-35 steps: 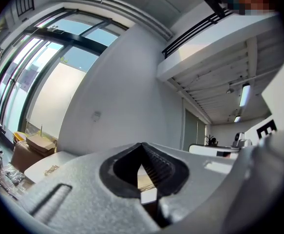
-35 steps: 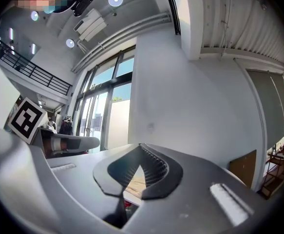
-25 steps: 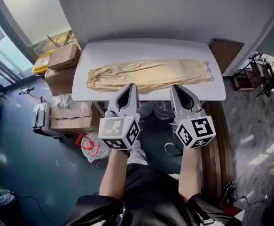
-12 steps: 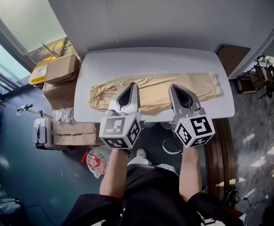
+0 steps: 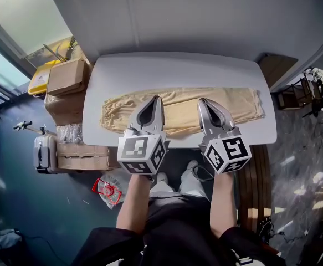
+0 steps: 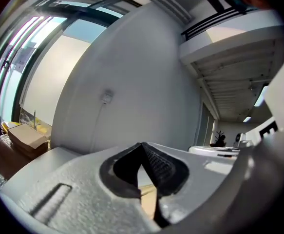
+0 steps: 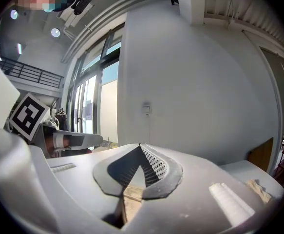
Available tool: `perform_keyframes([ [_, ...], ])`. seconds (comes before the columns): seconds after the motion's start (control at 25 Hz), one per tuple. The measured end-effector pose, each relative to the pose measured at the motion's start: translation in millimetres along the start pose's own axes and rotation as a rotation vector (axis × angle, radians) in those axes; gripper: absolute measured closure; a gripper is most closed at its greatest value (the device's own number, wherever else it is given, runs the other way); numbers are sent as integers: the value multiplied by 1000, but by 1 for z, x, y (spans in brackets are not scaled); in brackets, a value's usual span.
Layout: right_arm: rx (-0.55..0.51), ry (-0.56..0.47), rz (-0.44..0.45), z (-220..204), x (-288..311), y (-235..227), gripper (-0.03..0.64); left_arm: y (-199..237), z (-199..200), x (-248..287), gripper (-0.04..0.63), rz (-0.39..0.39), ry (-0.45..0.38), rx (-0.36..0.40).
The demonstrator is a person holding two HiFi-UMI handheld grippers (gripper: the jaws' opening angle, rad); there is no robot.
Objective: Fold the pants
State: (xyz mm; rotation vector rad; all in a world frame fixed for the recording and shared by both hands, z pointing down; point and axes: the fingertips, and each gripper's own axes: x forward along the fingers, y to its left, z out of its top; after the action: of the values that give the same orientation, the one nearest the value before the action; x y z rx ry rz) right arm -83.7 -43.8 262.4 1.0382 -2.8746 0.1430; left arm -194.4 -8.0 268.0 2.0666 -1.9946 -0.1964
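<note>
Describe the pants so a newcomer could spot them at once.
Find the white table against the wall. Spread lengthwise across it lie the pants, gathered end at the left. They are pale beige cloth, unlike the brown cardboard boxes beside the table.

Pants [image 5: 227,101]: matt beige cloth, soft, wrinkled. Table [image 5: 178,68]: smooth white top, low sheen. Left gripper [image 5: 157,100] and right gripper [image 5: 201,101]: grainy matt grey plastic; pads [image 6: 157,164] black, dimpled. Boxes [image 5: 67,76], far left: brown cardboard. Floor [image 5: 17,204], left: dark, glossy.

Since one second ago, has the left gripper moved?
Yes: the left gripper went farther over the table, away from its near edge, above the pants.
</note>
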Motion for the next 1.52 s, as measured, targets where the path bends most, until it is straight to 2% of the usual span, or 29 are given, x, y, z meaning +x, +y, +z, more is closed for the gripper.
perform_keyframes([
  [0.32,7,-7,33,4,16,-25,612,1,-3,20,591,40,7,-2],
  [0.56,31,8,8,-5,13,-57,612,-23,-11,49,591,10,26,1],
  [1.2,150,110,-282,-72,-64,-218,612,-141,-105,150,591,-212,232,-15],
  [1.52,231,175,-416,-119,-101,-295,612,-194,-163,196,591,-293,354,-14],
])
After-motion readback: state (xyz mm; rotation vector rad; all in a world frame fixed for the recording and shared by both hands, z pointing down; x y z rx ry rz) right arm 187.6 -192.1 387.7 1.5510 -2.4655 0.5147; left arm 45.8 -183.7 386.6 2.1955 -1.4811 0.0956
